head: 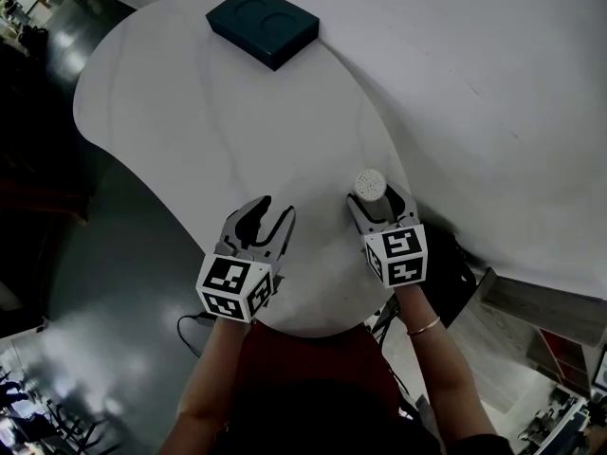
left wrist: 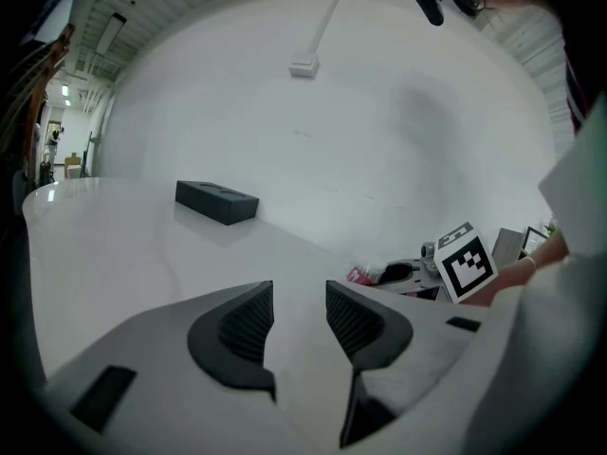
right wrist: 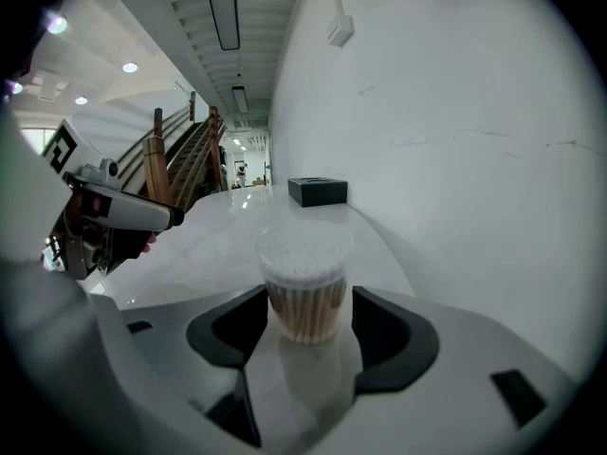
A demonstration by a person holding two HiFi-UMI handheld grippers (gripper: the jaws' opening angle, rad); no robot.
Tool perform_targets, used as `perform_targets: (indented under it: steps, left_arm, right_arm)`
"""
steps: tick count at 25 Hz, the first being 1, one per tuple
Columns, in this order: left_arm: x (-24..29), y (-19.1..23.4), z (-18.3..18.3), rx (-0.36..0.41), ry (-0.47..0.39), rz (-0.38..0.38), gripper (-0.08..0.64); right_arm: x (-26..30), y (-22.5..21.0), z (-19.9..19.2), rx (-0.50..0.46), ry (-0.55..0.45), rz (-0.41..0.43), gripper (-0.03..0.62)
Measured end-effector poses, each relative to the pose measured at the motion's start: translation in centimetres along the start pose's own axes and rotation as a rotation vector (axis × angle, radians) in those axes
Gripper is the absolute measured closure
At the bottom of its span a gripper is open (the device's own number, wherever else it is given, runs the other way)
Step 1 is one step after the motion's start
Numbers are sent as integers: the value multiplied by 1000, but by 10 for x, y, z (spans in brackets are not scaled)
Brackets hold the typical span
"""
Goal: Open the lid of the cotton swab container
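The cotton swab container (head: pixel 369 182) is a small clear round tub, full of swabs, with its pale lid on. It stands upright near the right edge of the white table (head: pixel 180 112). My right gripper (head: pixel 372 200) has it between its jaws. In the right gripper view both pads sit against the sides of the container (right wrist: pixel 303 287), so the right gripper (right wrist: pixel 310 297) is shut on it. To the left, my left gripper (head: pixel 275 207) hovers over the table. Its jaws are partly apart, and the left gripper view shows nothing between the jaws of the left gripper (left wrist: pixel 300 292).
A dark flat box (head: pixel 263 25) lies at the far end of the table, also seen as the box (left wrist: pixel 216 201) and the box (right wrist: pixel 318 191). A white wall runs along the right side. The table's curved front edge is just below both grippers, with dark floor to the left.
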State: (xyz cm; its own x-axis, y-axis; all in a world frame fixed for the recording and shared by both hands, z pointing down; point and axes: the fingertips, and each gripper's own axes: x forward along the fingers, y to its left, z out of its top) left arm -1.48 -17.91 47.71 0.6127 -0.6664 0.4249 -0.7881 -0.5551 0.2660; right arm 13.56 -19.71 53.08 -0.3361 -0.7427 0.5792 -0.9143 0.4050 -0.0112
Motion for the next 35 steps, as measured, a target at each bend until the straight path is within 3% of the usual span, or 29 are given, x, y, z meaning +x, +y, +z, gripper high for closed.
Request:
perform_targets:
  steps: [7, 14, 21, 35]
  left_arm:
    - [-13, 2, -2, -3, -6, 20, 408]
    - [-25, 5, -5, -9, -12, 33, 408]
    - [-33, 3, 4, 28, -26, 30, 408]
    - [-62, -9, 33, 83, -114, -94, 398]
  right_arm:
    - [1, -1, -2, -34, 17, -28, 324]
    - [-3, 1, 0, -16, -15, -1, 331]
    - [-16, 22, 18, 26, -78, 86, 334]
    - [-37, 95, 69, 8, -168, 278, 334]
